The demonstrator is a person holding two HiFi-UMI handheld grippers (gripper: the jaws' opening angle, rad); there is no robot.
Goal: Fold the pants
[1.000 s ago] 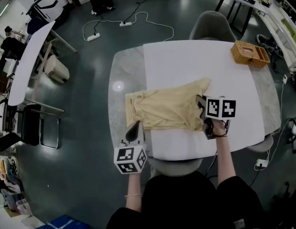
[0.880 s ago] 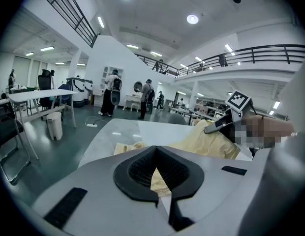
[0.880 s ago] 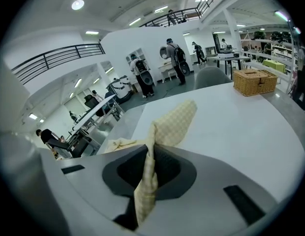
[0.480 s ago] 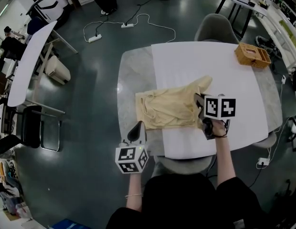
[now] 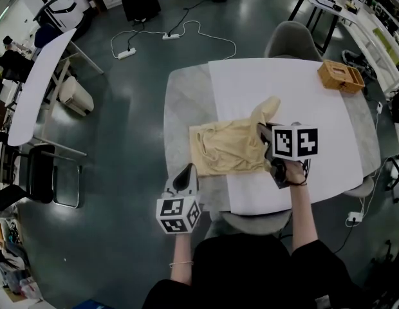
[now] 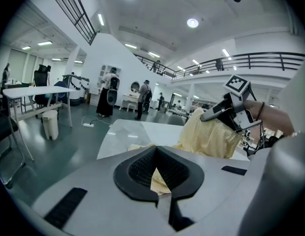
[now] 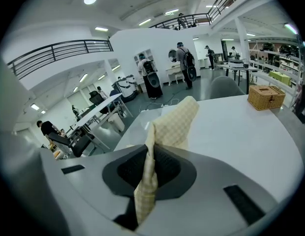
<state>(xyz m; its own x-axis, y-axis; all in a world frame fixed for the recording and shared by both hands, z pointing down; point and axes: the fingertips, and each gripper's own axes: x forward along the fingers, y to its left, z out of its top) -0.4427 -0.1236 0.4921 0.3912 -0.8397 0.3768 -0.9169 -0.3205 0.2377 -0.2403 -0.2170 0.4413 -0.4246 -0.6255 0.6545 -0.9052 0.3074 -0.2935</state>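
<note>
Pants (image 5: 228, 152) lie bunched on the tabletop (image 5: 302, 95). The right hand-held gripper (image 5: 262, 130), angled down, pinches their 3 o'clock end aloft. The left hand-held gripper (image 5: 186, 169) clamps the 7 o'clock corner. Open tabletop lies toward 12.

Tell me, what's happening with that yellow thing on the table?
A person is folding pale yellow pants on the table, with a gripper in each hand. The right gripper is shut on one end of the pants and holds it raised off the table. The left gripper pinches a corner of them at the table's near edge. The rest of the pants lies flat, and the fold is not yet finished.
</note>
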